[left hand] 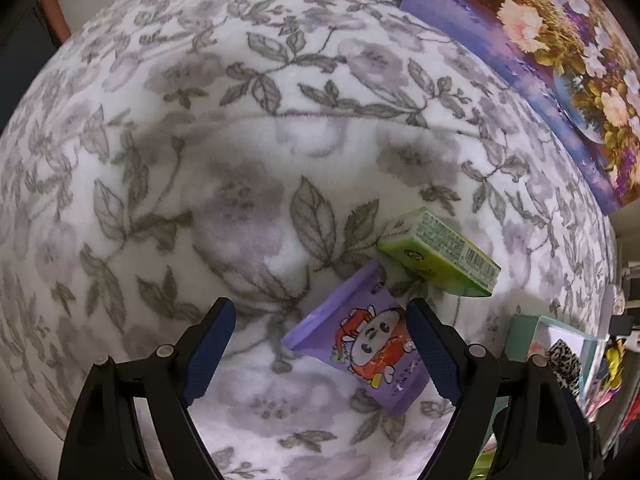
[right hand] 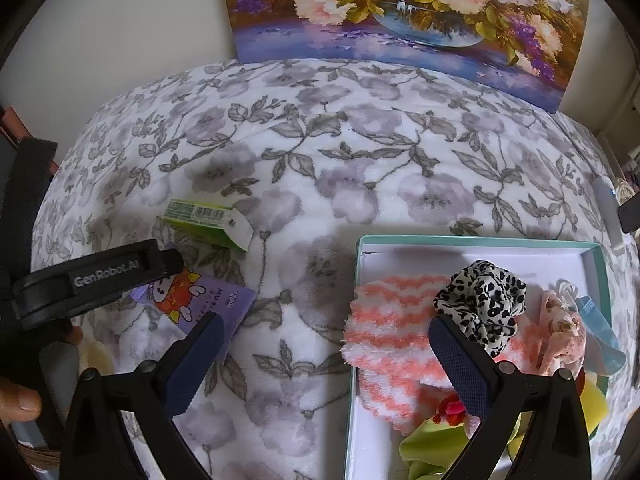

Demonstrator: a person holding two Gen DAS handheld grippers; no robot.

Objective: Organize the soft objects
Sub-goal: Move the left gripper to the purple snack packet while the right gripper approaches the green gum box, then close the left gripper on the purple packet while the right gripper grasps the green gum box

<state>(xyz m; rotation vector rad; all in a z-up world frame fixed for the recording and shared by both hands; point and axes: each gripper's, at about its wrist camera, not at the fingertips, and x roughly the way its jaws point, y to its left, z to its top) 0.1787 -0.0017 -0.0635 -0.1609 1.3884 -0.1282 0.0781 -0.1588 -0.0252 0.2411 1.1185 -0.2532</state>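
Note:
My left gripper [left hand: 322, 344] is open and points down at the flowered blanket [left hand: 280, 160]. A purple cartoon tissue pack [left hand: 368, 344] lies between its fingers, close to the right fingertip [left hand: 432, 348], and the pads do not press it. A green tissue pack [left hand: 436, 256] lies just beyond it. My right gripper [right hand: 328, 360] is open and holds nothing, straddling the left rim of a teal box [right hand: 480, 242]. In the box lie a pink striped fuzzy sock [right hand: 392, 344], a leopard scrunchie [right hand: 480, 296], a pink cloth [right hand: 560, 332] and a green cloth [right hand: 432, 444].
A flower painting [right hand: 400, 12] leans on the wall behind the blanket. In the right wrist view the left gripper's black body [right hand: 100, 280] hangs over the purple pack [right hand: 208, 300], with a person's hand [right hand: 20, 400] below it. Cluttered items sit past the blanket's right edge [left hand: 616, 360].

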